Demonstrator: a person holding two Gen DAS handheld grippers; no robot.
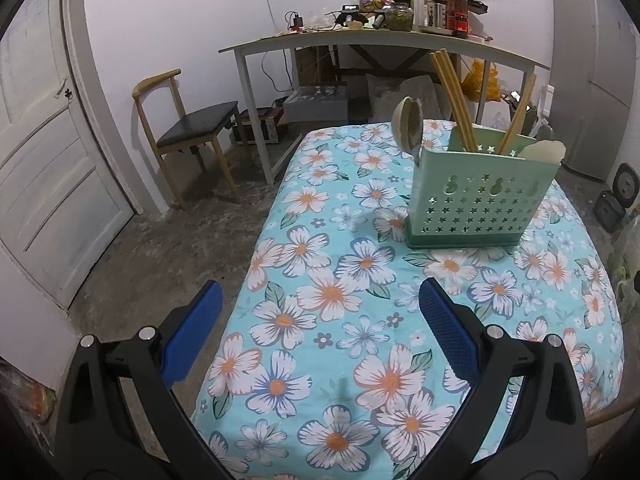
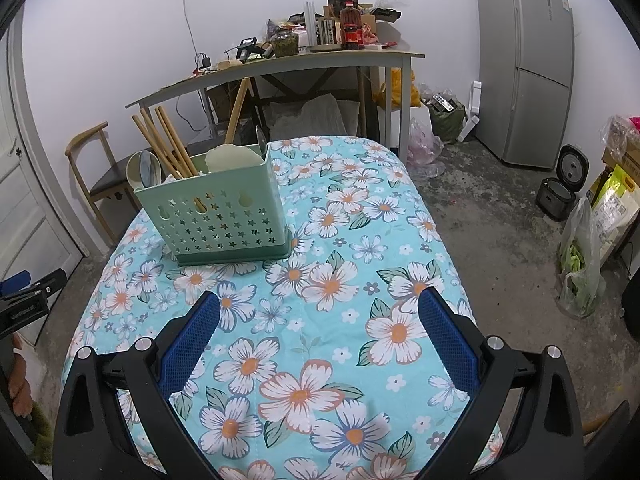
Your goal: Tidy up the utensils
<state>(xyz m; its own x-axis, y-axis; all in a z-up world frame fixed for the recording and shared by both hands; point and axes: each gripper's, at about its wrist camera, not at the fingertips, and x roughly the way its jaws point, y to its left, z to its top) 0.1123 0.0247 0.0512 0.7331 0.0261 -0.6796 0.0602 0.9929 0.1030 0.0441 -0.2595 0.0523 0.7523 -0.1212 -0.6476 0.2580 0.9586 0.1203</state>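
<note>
A turquoise tablecloth (image 2: 320,320) printed with white, orange-centred flowers and green leaves. At 10 o'clock in the right wrist view, a mint-green utensil holder (image 2: 216,216) pierced with star cut-outs holds tan chopsticks (image 2: 168,144). Both grippers (image 1: 320,300) (image 2: 320,300) are black with blue textured pads (image 2: 448,336).

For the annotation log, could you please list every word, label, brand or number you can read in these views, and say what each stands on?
No text can be read in either view.
Fridge: a sticker near its top corner, too small to read.
Red-capped bottle on the back table: label blurred.
Yellow bag by the right wall: print too blurred.
Green utensil holder: star cut-outs only, no lettering.
</note>
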